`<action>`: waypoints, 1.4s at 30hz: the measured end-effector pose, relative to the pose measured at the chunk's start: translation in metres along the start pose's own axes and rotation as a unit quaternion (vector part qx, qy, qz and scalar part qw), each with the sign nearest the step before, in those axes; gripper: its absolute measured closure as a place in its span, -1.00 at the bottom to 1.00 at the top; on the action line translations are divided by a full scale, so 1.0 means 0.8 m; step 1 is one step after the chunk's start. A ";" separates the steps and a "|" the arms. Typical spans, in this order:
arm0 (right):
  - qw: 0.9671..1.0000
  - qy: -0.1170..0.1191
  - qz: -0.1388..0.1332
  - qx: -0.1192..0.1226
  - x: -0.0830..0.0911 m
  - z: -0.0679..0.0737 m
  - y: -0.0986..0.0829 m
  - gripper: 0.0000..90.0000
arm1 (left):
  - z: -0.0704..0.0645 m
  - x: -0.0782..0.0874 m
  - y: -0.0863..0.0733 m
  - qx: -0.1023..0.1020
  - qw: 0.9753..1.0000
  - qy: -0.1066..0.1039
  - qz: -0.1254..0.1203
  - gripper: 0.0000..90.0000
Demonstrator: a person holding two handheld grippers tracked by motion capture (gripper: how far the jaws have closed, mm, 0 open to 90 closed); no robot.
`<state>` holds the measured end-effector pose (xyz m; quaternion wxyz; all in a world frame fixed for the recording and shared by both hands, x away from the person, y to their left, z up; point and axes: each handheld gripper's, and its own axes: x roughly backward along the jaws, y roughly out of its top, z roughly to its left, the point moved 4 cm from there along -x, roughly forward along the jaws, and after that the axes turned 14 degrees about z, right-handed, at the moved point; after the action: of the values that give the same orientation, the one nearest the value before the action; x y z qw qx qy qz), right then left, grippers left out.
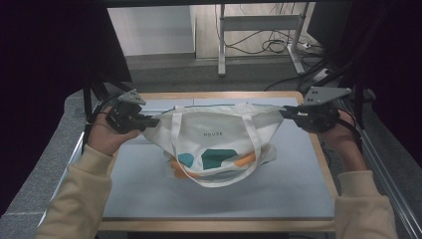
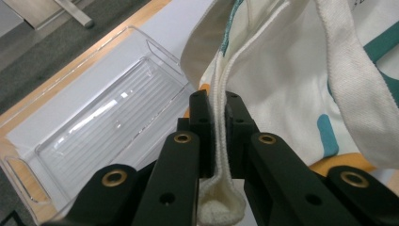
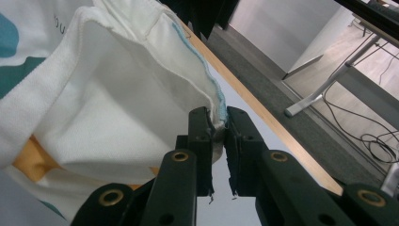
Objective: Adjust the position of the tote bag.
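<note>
A cream tote bag point(image 1: 219, 139) with teal and orange shapes and small lettering hangs stretched between both grippers above the grey mat point(image 1: 278, 194). My left gripper point(image 1: 148, 119) is shut on the bag's left top corner, whose thick seam point(image 2: 219, 108) runs between the jaws. My right gripper point(image 1: 287, 113) is shut on the right top corner, pinching the blue-stitched hem point(image 3: 217, 117). The bag's bottom rests on the mat and its handle point(image 1: 219, 181) loops down toward me.
A clear plastic tray point(image 2: 89, 136) lies on the mat beyond the bag's left corner, near the wooden table edge point(image 2: 70, 70). A desk frame point(image 1: 259, 30) and cables stand on the floor past the table.
</note>
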<state>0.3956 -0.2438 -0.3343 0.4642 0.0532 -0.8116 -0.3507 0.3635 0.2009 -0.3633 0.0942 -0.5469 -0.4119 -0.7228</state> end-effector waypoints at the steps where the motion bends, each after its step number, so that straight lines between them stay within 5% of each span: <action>1: 1.000 -0.002 0.002 0.000 0.000 0.003 -0.006 0.78 | -0.002 -0.004 -0.001 -0.003 1.000 -0.002 0.000 0.90; 5: 1.000 0.005 0.018 -0.013 -0.012 0.015 -0.034 0.78 | -0.013 -0.032 -0.012 -0.010 1.000 -0.024 0.009 0.90; 8: 0.999 0.036 0.029 -0.025 -0.028 0.030 -0.069 0.78 | -0.020 -0.053 -0.021 -0.014 0.999 -0.044 0.021 0.90; 15: 0.996 0.067 0.041 -0.044 -0.045 0.042 -0.101 0.77 | -0.026 -0.078 -0.030 -0.012 0.997 -0.064 0.040 0.89; 36: 0.992 0.083 0.069 -0.058 -0.062 0.048 -0.101 0.70 | -0.030 -0.101 -0.060 0.007 0.995 -0.096 0.038 0.81; 42: 0.994 0.068 0.060 -0.059 -0.056 0.048 -0.091 0.20 | -0.033 -0.080 -0.057 0.008 0.997 -0.080 -0.001 0.30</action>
<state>0.3732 -0.2598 -0.4236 0.5407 0.0002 -0.7578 -0.3653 0.3429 0.1918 -0.4433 0.0646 -0.6015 -0.4245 -0.6737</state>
